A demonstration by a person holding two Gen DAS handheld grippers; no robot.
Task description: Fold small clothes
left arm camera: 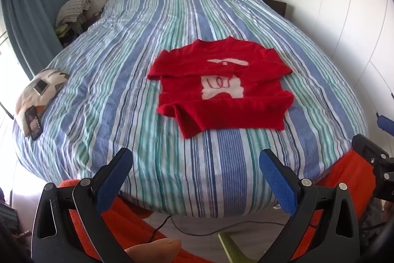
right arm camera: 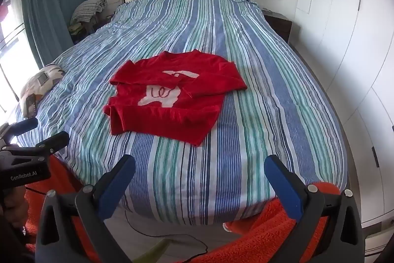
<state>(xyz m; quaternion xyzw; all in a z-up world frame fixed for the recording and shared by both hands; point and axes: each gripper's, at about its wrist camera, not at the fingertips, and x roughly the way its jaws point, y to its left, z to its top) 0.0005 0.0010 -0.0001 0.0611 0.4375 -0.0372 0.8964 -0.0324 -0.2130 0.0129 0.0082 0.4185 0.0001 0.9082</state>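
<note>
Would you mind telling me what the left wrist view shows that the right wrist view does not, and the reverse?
Only the left wrist view shows the right claw from outside, at its right edge. Only the right wrist view shows the left claw from outside, at its left edge, with "GenRobot.AI" on its body. Both share the red sweater, sleeves folded across its front, on the striped bed, and the patterned pillow. Both claws are open and hold nothing.

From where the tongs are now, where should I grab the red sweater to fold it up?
Probably the hem corners of the red sweater, from the foot of the bed: sleeves are already crossed over the chest, and the hem lies nearest both open tongs, left and right.
</note>
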